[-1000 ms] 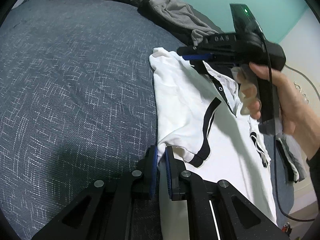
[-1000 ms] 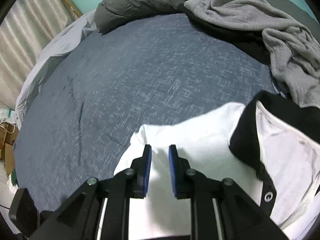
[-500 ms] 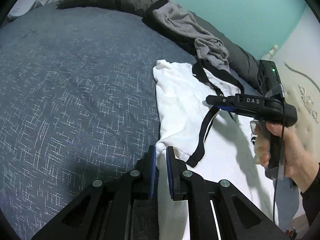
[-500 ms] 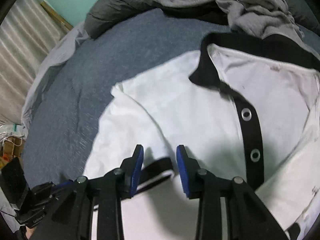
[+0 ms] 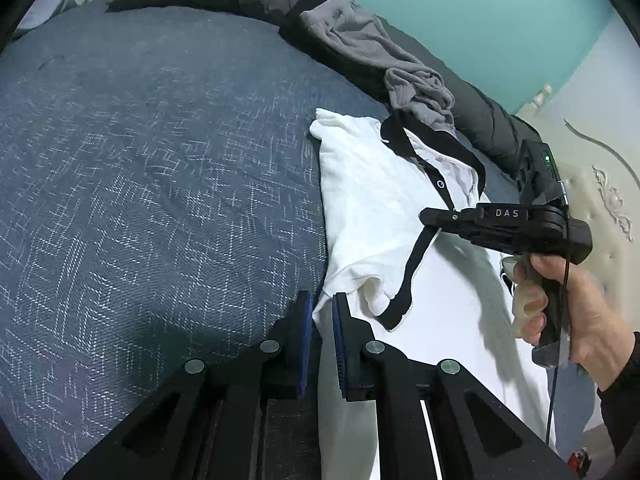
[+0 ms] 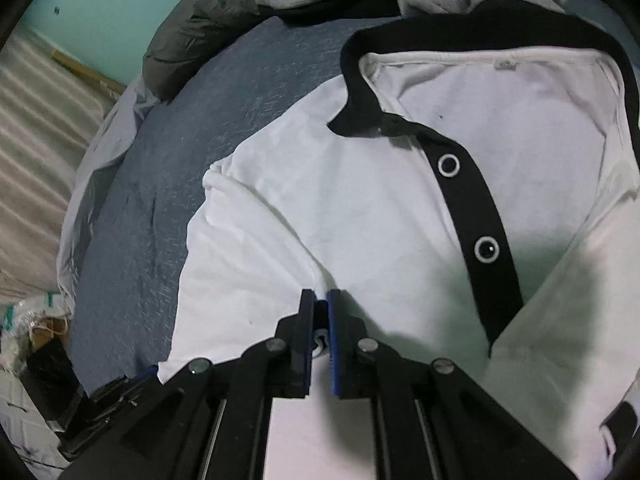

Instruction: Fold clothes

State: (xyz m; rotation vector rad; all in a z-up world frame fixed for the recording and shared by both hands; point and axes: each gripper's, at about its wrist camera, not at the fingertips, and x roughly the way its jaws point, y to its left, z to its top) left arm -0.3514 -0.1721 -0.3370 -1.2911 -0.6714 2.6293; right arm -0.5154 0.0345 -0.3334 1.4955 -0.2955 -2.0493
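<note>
Polo shirt (image 5: 368,208): white w/ black collar, placket and sleeve trim; lies front up on the bed, collar toward the far pillows, near the right side of the blue cover in the left wrist view.
Placket (image 6: 476,216): black strip, two white-ringed snaps showing, collar open.
Sleeve cuff (image 5: 404,280): black-edged, folded in over the shirt body; one end is up at the right gripper, the other lies by the left fingers.
Left gripper (image 5: 319,312): at the shirt's side edge, below the sleeve; blue-padded fingers nearly closed, pinching the white fabric edge that runs between them.
Right gripper (image 6: 319,312): low over the shirt chest, left of the placket; its fingers have just been closing and now clamp a bit of rolled cloth, prob. the sleeve cuff, tho the view is too tight to be sure.
Hand (image 5: 576,304): person's right, wrapped round the right gripper's handle; dark sleeve at the wrist.
Bed (image 5: 152,184): blue-grey woven cover, bare left of the shirt.
Grey garment (image 5: 384,60): crumpled heap past the collar, on dark bedding.
Wall (image 5: 480,8): teal, behind the bed.
</note>
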